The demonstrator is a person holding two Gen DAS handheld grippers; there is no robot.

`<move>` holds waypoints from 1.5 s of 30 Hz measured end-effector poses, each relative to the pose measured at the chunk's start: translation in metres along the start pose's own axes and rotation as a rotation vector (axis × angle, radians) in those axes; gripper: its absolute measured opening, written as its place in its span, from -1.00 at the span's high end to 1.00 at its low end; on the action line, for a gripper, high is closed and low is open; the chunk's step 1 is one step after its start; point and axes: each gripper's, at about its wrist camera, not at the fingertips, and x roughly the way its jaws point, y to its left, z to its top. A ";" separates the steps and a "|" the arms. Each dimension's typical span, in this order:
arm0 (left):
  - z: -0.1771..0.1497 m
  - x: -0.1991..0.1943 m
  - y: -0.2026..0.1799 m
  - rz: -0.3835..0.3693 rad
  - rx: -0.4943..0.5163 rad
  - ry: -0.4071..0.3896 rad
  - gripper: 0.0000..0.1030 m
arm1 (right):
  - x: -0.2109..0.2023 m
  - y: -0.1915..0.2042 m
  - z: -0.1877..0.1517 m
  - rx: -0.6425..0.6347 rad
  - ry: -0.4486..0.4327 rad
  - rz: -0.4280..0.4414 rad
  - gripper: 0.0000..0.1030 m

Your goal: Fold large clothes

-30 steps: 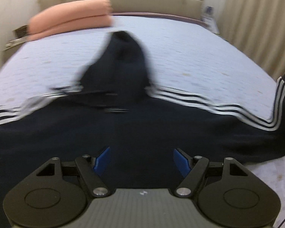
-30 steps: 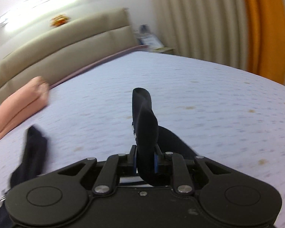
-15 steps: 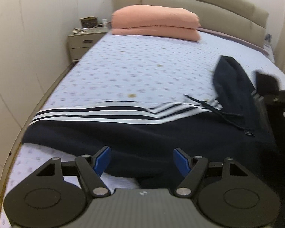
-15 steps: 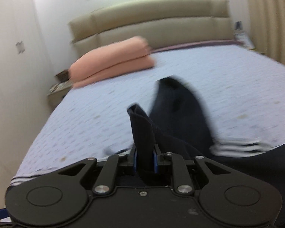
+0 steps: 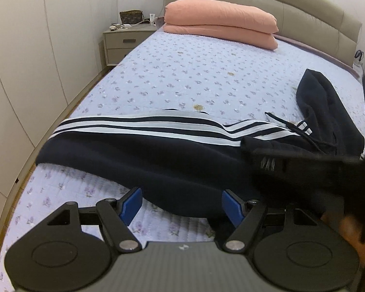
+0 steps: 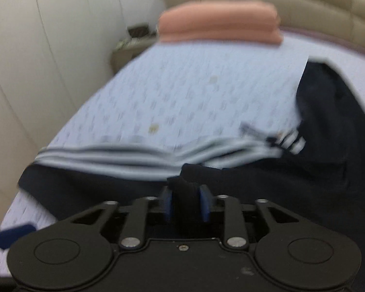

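No readable brand text or labels anywhere; the only marks are three white stripes [image 5: 143,127] running along the sleeve of the dark navy hoodie [image 5: 158,165] and a small three-bar white mark [image 5: 304,127] near the hood, no lettering legible. Brown patterned bag [image 5: 131,17] on the nightstand [image 5: 124,41] has a print too small to read, with a small white tube [image 5: 152,17] beside it.

Hoodie lies spread across the near part of the bed [image 5: 182,77], on a pale lilac floral sheet, striped sleeve stretched toward the bed's left edge, hood [image 5: 328,112] pointing up toward the headboard [image 5: 279,2], drawcord [image 5: 292,126] trailing over the stripes. A few brownish spots on the sheet.

Left gripper [image 5: 181,205] hovers low over the near hem with blue-padded fingers [image 5: 131,204] wide apart, nothing between them. Right gripper [image 6: 186,203] is clamped on a bunched fold of navy fabric [image 6: 185,189] from the hoodie, pads pressed on both sides; this view is motion-blurred. In the left wrist view, a dark blurred shape at right blocks the hoodie's right part; cannot tell exactly what it is.

Two stacked salmon-pink pillows [image 5: 219,24] sit at the head of the bed against the beige padded headboard. White wardrobe doors [image 5: 24,60] run along the left side, wood floor strip beside the bed
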 end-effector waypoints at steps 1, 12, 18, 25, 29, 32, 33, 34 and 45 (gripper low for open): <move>0.001 0.000 -0.002 -0.004 0.001 -0.004 -0.44 | -0.009 -0.012 -0.001 0.020 0.004 0.019 -0.15; 0.032 0.026 -0.088 -0.307 0.073 -0.018 -0.38 | -0.091 -0.177 -0.039 0.219 0.001 -0.404 0.70; 0.020 0.090 -0.116 -0.277 0.098 0.111 -0.05 | -0.074 -0.198 -0.062 0.302 0.084 -0.383 0.69; 0.025 0.071 -0.100 -0.297 0.052 0.099 -0.05 | -0.071 -0.197 -0.053 0.279 0.120 -0.391 0.69; 0.033 0.047 -0.066 -0.203 0.013 0.012 -0.22 | -0.090 -0.182 -0.050 0.251 0.052 -0.400 0.58; 0.036 0.040 -0.032 -0.021 0.004 -0.040 -0.40 | -0.103 -0.157 -0.050 0.193 -0.017 -0.405 0.41; 0.037 0.040 -0.014 0.023 -0.017 -0.048 -0.40 | -0.105 -0.149 -0.051 0.179 -0.025 -0.399 0.41; 0.039 0.039 0.002 0.059 -0.049 -0.051 -0.40 | -0.105 -0.141 -0.051 0.170 -0.029 -0.381 0.40; 0.030 0.061 0.221 0.104 -0.727 0.075 -0.42 | -0.081 -0.098 -0.063 0.112 0.039 -0.327 0.40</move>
